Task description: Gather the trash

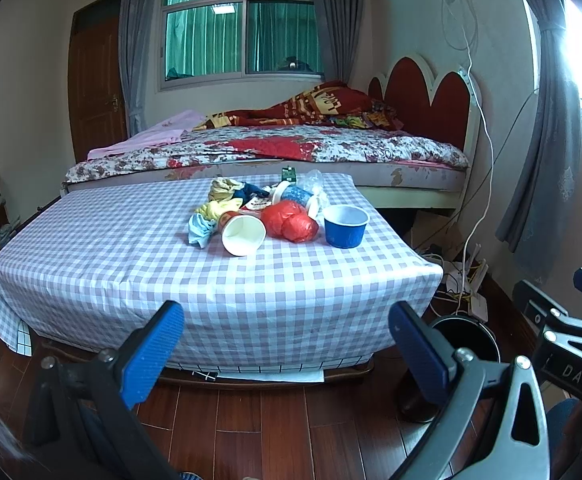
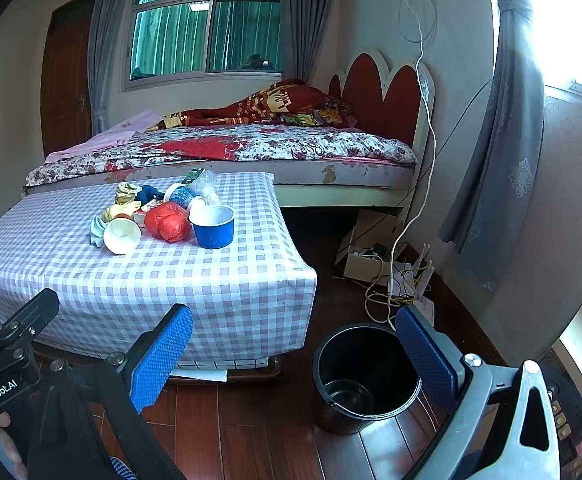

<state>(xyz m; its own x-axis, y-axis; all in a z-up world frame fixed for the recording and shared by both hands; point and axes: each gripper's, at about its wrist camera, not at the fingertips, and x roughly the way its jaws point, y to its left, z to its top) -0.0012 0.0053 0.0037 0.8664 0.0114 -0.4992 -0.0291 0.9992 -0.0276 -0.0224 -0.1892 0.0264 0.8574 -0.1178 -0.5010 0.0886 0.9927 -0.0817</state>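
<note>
Left wrist view: nearest the lens, the left gripper holds its two blue-padded fingers wide apart with nothing between them, hanging above the dark wooden floor in front of a low table draped in a lilac checked cloth. The trash sits in a heap on the far middle of that table: a white paper cup lying on its side with its mouth toward the camera, a crumpled red plastic bag just right of it, an upright blue paper cup at the right end, a pale blue wad at the left end, and behind them yellowish wrappers, a blue-patterned cup on its side and clear plastic. Part of a black bucket shows on the floor right of the table, behind the right-hand finger. The right gripper's frame juts in at the right edge. A bed with a floral cover stands behind the table.

Right wrist view: the right gripper also stands spread open and empty. The black bucket stands upright on the floor between its fingers, just beside the table's near right corner, with nothing but its dark bottom showing inside. The same heap lies on the table well apart from the bucket. White cables tangle by the wall.
</note>
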